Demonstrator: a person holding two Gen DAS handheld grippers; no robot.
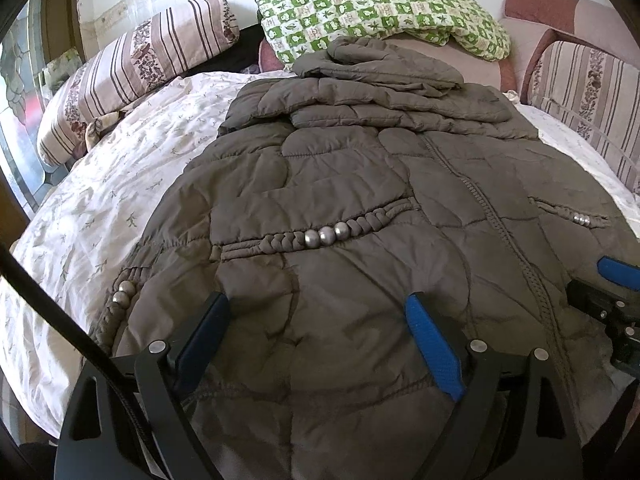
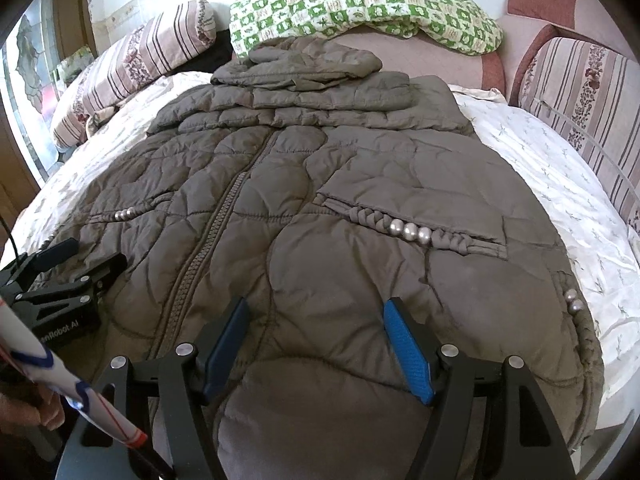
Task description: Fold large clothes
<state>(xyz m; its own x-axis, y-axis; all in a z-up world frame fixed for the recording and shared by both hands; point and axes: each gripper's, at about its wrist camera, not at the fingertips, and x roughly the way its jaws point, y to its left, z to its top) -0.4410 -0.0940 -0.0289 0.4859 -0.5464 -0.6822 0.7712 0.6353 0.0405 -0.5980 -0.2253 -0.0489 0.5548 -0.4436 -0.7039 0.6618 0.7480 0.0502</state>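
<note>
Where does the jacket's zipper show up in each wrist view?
Left wrist: the zipper runs down the right of centre, ending right of the open left gripper.
Right wrist: the zipper runs down the left of centre, left of the open right gripper.
Shared landmark: the green checked quilt.

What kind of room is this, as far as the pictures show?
Probably a bedroom: the coat lies on a bed sheet, with striped pillows and a green quilt behind it.
</note>
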